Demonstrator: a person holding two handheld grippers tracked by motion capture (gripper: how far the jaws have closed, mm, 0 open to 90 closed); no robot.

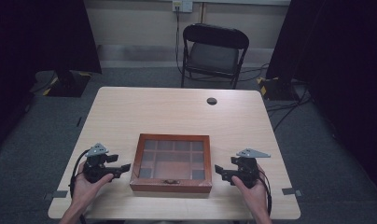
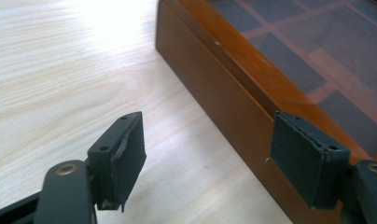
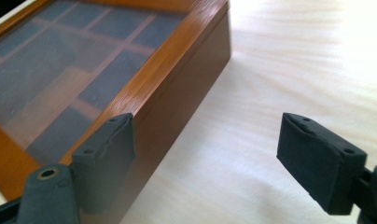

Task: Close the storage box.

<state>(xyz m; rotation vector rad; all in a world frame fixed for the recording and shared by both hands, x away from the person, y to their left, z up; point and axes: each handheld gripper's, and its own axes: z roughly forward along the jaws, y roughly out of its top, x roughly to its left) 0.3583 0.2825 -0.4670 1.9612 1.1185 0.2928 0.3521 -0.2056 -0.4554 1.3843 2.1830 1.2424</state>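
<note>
Closed glass-lidded wooden box (image 1: 171,163); its dark compartments look empty.

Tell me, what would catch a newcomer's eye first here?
A wooden box with a glass lid over dark compartments sits near the front edge of the pale table. A hand-held black claw flanks it on each side, the left claw and right claw both open and pointing at the box, neither holding it. Beyond the table stands a black folding chair.
</note>
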